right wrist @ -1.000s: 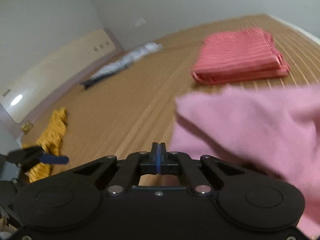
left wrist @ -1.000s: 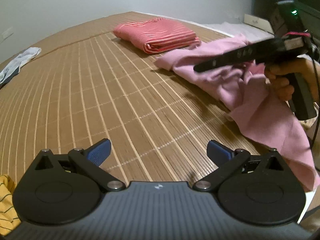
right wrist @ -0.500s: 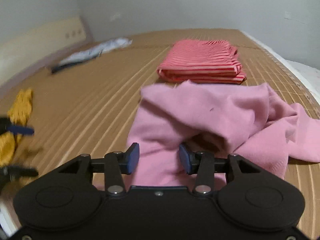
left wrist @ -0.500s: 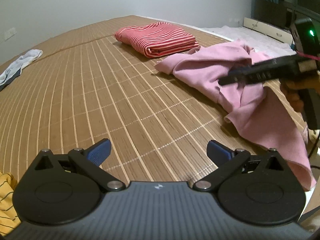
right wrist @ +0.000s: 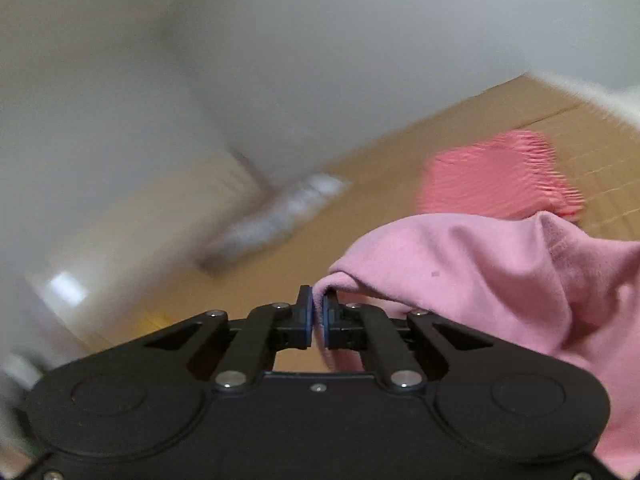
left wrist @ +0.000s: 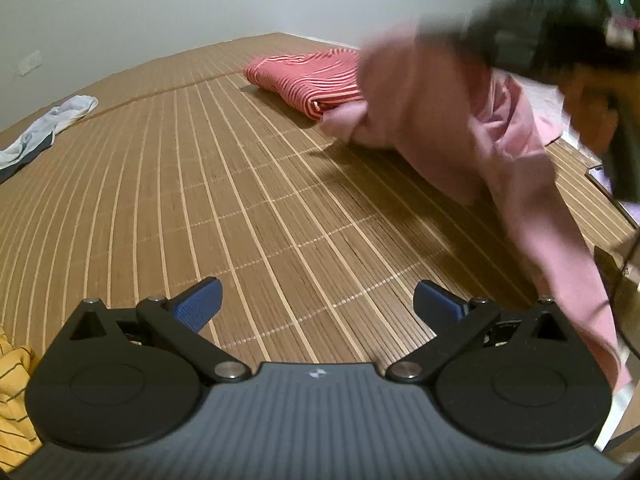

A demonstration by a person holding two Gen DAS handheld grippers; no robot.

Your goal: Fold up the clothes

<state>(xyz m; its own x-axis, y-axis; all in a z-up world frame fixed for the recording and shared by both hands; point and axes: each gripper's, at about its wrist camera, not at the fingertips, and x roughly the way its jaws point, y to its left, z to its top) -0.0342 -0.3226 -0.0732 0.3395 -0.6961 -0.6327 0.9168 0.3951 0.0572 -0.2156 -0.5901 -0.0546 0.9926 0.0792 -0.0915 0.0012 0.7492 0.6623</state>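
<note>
A pink garment (left wrist: 460, 120) hangs lifted at the right of the bamboo mat (left wrist: 200, 200), its lower part trailing to the mat's right edge. My right gripper (right wrist: 316, 308) is closing its jaws on a fold of the pink garment (right wrist: 480, 272), and the blue pads pinch the cloth. In the left wrist view that gripper is a dark blur at top right, held by a hand (left wrist: 592, 120). My left gripper (left wrist: 316, 292) stands open low over bare mat with nothing between its fingers.
A folded red striped garment (left wrist: 316, 76) lies at the back of the mat, just behind the pink one. A white and grey garment (left wrist: 52, 120) lies at the far left. A yellow striped cloth (left wrist: 12, 392) shows at the bottom left.
My right gripper opened around a fold of the pink garment, shut on it, and lifted it up and towards the striped pile. The left gripper stayed open and in place.
</note>
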